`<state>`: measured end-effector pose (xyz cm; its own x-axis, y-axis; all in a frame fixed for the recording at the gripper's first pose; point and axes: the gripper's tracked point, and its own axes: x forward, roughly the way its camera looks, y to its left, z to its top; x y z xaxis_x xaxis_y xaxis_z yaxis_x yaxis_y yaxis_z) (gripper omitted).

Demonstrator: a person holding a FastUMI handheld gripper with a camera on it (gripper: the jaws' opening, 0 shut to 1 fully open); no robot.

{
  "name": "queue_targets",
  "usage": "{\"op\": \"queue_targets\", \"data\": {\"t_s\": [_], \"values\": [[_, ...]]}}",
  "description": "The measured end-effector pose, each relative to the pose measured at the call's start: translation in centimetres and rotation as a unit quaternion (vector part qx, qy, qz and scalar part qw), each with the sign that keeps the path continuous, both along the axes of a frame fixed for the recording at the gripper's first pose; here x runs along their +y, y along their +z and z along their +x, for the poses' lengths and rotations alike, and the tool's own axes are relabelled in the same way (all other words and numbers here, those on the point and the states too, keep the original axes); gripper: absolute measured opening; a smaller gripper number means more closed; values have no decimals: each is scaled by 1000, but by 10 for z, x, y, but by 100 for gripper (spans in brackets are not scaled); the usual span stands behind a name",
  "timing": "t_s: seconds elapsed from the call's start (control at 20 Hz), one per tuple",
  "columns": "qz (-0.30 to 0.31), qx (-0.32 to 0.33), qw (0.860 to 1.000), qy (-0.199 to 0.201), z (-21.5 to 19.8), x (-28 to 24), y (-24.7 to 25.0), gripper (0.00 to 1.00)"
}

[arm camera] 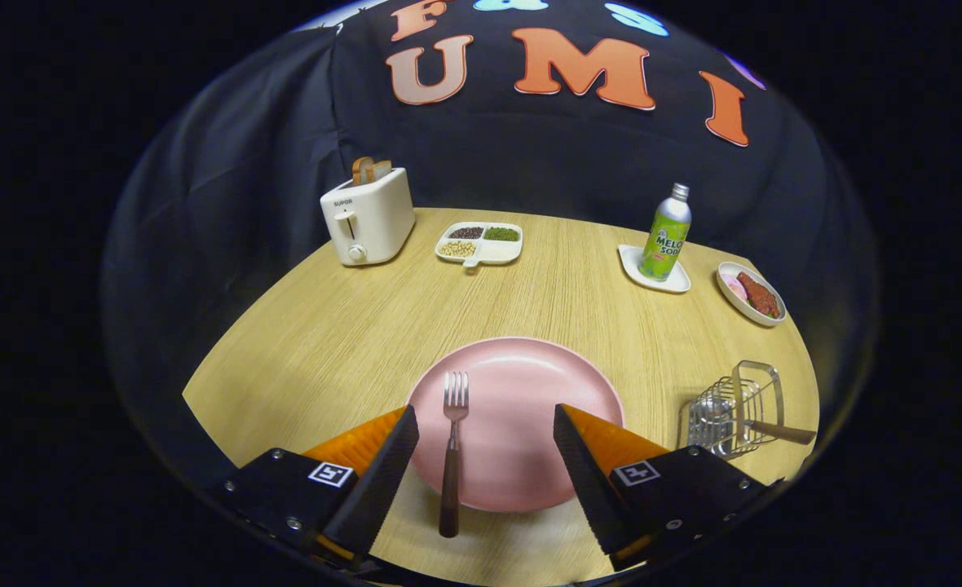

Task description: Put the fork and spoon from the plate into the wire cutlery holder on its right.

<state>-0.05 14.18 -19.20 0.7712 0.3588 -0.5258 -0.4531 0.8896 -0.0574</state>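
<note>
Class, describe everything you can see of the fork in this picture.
The fork has a silvery metal head with four tines and a long dark handle. It lies flat on the pink plate, tines pointing away toward the far side of the table, handle end jutting over the plate's near rim onto the wooden table. It sits between the fingers of the open gripper, nearer one finger, touched by neither.

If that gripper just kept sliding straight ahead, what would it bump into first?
Probably the fork: it lies between the open gripper fingers, handle hanging over the near rim of the pink plate. Height is hard to judge, so it might pass above.
</note>
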Motion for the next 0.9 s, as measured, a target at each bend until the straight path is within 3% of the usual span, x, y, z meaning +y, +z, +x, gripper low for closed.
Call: {"op": "queue_targets", "data": {"t_s": [0.25, 0.35, 0.85, 0.9], "values": [[-10, 21, 1000, -8, -1, 8, -31, 97], [-12, 29, 999, -10, -1, 11, -39, 91], [-23, 85, 996, -13, -5, 17, -72, 24], [-24, 80, 996, -24, -3, 13, -67, 10]]}}
